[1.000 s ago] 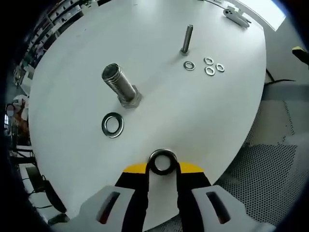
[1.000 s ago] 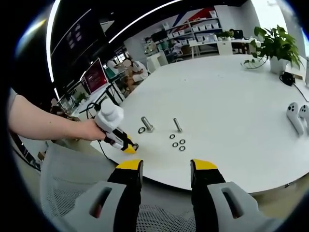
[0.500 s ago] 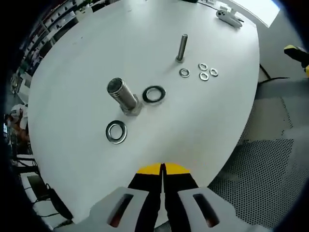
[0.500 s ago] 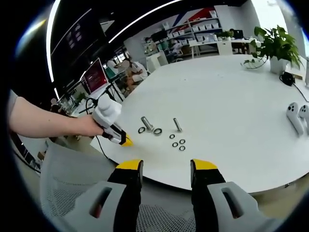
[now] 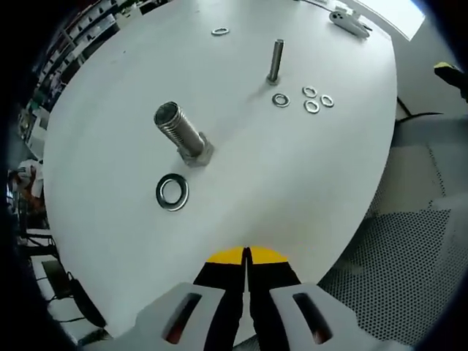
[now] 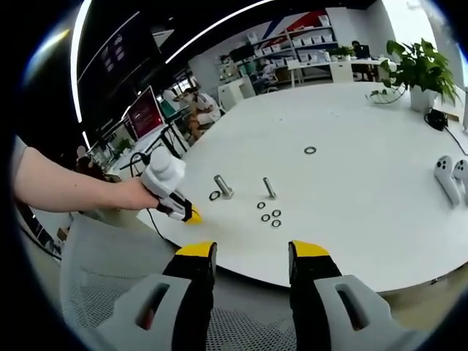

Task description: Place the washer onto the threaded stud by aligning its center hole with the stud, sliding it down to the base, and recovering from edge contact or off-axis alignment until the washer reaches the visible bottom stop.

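In the left gripper view, a thick threaded bolt [image 5: 181,134] stands head-down on the white table [image 5: 292,190], with a large washer [image 5: 172,191] flat beside it. A thin stud [image 5: 275,61] stands farther off, with several small washers [image 5: 312,107] near its base. Another large washer [image 5: 220,31] lies far across the table; the right gripper view shows this washer [image 6: 310,151] too. My left gripper [image 5: 246,257] is shut and empty at the table's near edge. My right gripper [image 6: 251,256] hangs open off the table, looking at the left gripper [image 6: 191,216], the bolt [image 6: 223,187] and the stud [image 6: 269,189].
A white handheld device [image 5: 349,20] lies at the far table edge. Two white controllers [image 6: 447,175] and a potted plant [image 6: 417,69] sit at the right. A mesh chair [image 5: 409,256] stands below the table edge. A person's arm [image 6: 73,191] holds the left gripper.
The washer held in my left gripper a second ago left the jaws, passed beside the thick bolt, and now lies far across the table. The left jaws have shut empty.
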Tool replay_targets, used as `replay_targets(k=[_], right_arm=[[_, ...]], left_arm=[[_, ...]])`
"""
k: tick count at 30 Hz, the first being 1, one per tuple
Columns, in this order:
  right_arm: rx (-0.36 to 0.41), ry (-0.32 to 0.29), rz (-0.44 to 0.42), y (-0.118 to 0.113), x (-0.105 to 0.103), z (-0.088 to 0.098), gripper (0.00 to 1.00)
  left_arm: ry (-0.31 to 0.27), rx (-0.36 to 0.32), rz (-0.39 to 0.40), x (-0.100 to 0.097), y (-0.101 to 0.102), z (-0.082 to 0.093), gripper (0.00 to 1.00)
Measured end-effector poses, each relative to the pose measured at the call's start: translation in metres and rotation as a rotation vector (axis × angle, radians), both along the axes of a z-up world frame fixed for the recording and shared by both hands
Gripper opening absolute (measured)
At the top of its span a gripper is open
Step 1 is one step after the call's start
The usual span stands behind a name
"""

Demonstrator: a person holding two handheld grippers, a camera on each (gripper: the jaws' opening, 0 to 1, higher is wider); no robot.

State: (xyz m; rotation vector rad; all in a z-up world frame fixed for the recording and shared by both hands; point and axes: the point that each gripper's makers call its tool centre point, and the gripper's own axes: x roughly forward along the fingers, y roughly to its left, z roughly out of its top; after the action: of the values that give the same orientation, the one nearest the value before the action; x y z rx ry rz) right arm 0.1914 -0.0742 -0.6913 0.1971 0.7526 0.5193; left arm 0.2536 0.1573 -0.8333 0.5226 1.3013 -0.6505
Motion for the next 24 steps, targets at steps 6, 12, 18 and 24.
replay_targets(k=[6,12,18,24], right_arm=[[0.000,0.000,-0.002,0.000,0.000,0.000,0.42],[-0.002,0.000,-0.003,-0.001,0.000,0.000,0.42],[-0.005,0.002,0.002,0.000,0.000,0.000,0.42],[-0.015,0.006,0.016,0.001,-0.001,-0.002,0.41]], left_arm=[[-0.012,0.001,0.001,0.001,-0.001,0.002,0.00],[-0.017,0.003,0.000,0.000,-0.001,0.002,0.00],[-0.031,-0.018,0.023,0.000,-0.003,0.009,0.00],[-0.054,-0.039,0.036,0.001,-0.006,0.012,0.00]])
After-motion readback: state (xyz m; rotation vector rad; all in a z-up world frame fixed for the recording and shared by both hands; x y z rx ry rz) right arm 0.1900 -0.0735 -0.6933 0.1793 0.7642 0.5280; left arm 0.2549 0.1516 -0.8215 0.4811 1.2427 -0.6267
